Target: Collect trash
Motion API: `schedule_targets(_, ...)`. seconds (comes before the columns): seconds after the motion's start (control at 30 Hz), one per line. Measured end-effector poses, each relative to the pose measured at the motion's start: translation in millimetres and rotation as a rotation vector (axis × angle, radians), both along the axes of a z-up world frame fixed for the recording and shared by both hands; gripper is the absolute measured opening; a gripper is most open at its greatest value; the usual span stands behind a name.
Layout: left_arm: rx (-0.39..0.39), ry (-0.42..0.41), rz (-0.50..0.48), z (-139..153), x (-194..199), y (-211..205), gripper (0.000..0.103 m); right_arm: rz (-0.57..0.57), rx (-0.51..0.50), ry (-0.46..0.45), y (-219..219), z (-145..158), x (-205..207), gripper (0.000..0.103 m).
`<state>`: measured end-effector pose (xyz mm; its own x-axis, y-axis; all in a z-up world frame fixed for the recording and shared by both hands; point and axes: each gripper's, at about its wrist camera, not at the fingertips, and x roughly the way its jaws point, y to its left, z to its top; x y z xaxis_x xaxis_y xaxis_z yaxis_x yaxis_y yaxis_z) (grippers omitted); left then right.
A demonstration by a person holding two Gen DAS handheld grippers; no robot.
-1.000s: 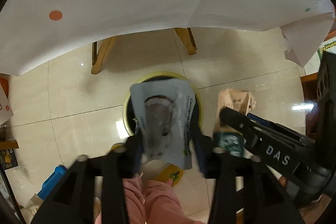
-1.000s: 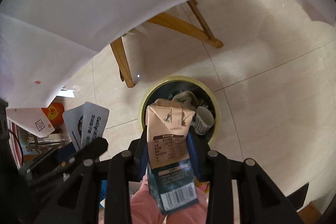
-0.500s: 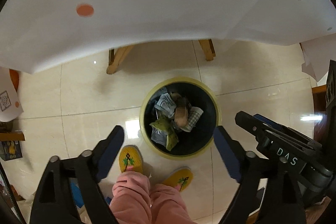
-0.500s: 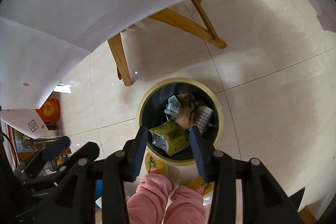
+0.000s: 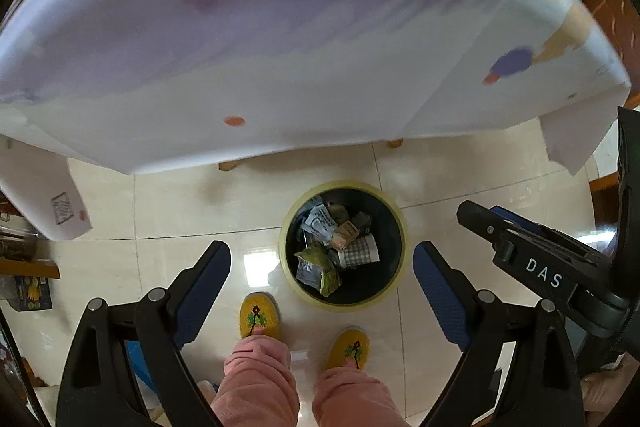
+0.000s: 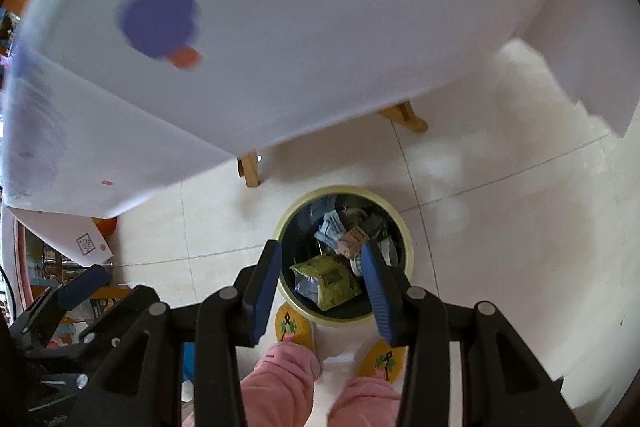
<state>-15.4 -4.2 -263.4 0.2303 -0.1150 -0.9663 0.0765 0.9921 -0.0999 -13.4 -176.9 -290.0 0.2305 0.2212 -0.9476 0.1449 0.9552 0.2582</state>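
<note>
I am holding the left gripper (image 5: 322, 267) pointing steeply down, jaws standing wide with nothing between the blue pads (image 5: 438, 301). The right gripper (image 6: 320, 269) is also aiming down, jaws about half spread and empty. Neither pair is touching anything.

In the left wrist view the trash bin (image 5: 390, 297), round with a yellow rim and a dark inside, is sitting on the tiled floor (image 5: 180, 211) at frame centre, framed between the two pads but well below them. In the right wrist view the same bin is lying just beyond the tips, partly covered by the right pad.

Inside it, the green snack bag (image 5: 320, 269) is lying crumpled at the lower left, long axis running from upper left to lower right. The tan carton (image 5: 345, 233) is resting above it, slanting toward the upper right; the checked cup (image 5: 358, 253) is lying on its side, pointing right. A grey-white pouch (image 5: 318, 225) is sitting at the upper left.

Yellow slippers (image 5: 259, 315) and pink trouser legs (image 5: 260, 383) are standing just below the bin. A white tablecloth (image 5: 280, 47) is filling the upper frame.
</note>
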Motion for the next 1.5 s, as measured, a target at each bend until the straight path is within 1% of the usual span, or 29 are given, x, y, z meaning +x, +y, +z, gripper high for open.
schedule_targets(0.1, 0.002, -0.03, 0.01, 25.0, -1.8, 1.6, 0.091, -0.008, 0.002, -0.054, 0.9, 25.7, -3.3, 0.042)
schedule_targets(0.17, 0.001, -0.051, 0.017, 40.6, -3.8, 3.5, 0.091, -0.017, 0.004, -0.092, -0.4, 48.0, -8.0, 0.042)
schedule_targets(0.23, -0.009, -0.086, 0.031, 63.2, -7.0, 5.6, 0.091, -0.022, 0.001, -0.117, -1.8, 67.0, -11.7, 0.042)
schedule_targets(0.3, -0.011, -0.106, 0.038, 79.0, -9.6, 6.6, 0.091, -0.02, -0.004, -0.142, -2.7, 87.6, -15.2, 0.042)
schedule_targets(0.43, -0.016, -0.147, 0.04, 116.5, -15.4, 6.4, 0.091, -0.007, -0.007, -0.191, -1.7, 135.8, -22.6, 0.042)
schedule_targets(0.5, -0.015, -0.171, 0.045, 136.8, -19.5, 6.5, 0.091, 0.006, -0.011, -0.21, -0.1, 152.4, -23.7, 0.042)
schedule_targets(0.57, -0.004, -0.184, 0.051, 153.8, -22.6, 5.9, 0.091, 0.026, -0.022, -0.237, 3.7, 174.6, -23.7, 0.045)
schedule_targets(0.63, -0.001, -0.198, 0.064, 169.5, -25.6, 7.2, 0.091, 0.037, -0.045, -0.257, 6.9, 195.0, -24.4, 0.057)
schedule_targets(0.7, 0.001, -0.219, 0.084, 188.8, -29.3, 8.5, 0.091, 0.036, -0.049, -0.28, 8.4, 215.6, -26.1, 0.057)
schedule_targets(0.77, 0.004, -0.242, 0.098, 206.4, -31.8, 9.3, 0.091, 0.041, -0.045, -0.293, 7.2, 229.5, -24.8, 0.058)
schedule_targets(0.83, 0.015, -0.269, 0.106, 217.7, -34.1, 9.4, 0.091, 0.049, -0.055, -0.306, 10.0, 244.5, -24.8, 0.058)
schedule_targets(1.0, 0.035, -0.316, 0.126, 242.7, -40.0, 7.9, 0.091, 0.05, -0.056, -0.325, 9.4, 269.9, -30.8, 0.059)
schedule_targets(1.1, 0.045, -0.331, 0.133, 252.4, -42.6, 5.0, 0.091, 0.054, -0.076, -0.351, 10.7, 281.2, -35.0, 0.059)
schedule_targets(1.23, 0.052, -0.367, 0.142, 265.0, -45.2, 2.5, 0.091, 0.088, -0.103, -0.396, 13.3, 297.1, -39.4, 0.059)
schedule_targets(1.33, 0.061, -0.38, 0.147, 270.6, -48.0, 1.4, 0.091, 0.103, -0.119, -0.428, 14.9, 306.8, -40.3, 0.059)
schedule_targets(1.5, 0.063, -0.388, 0.157, 275.2, -51.8, 2.7, 0.091, 0.113, -0.114, -0.451, 17.2, 314.2, -44.0, 0.059)
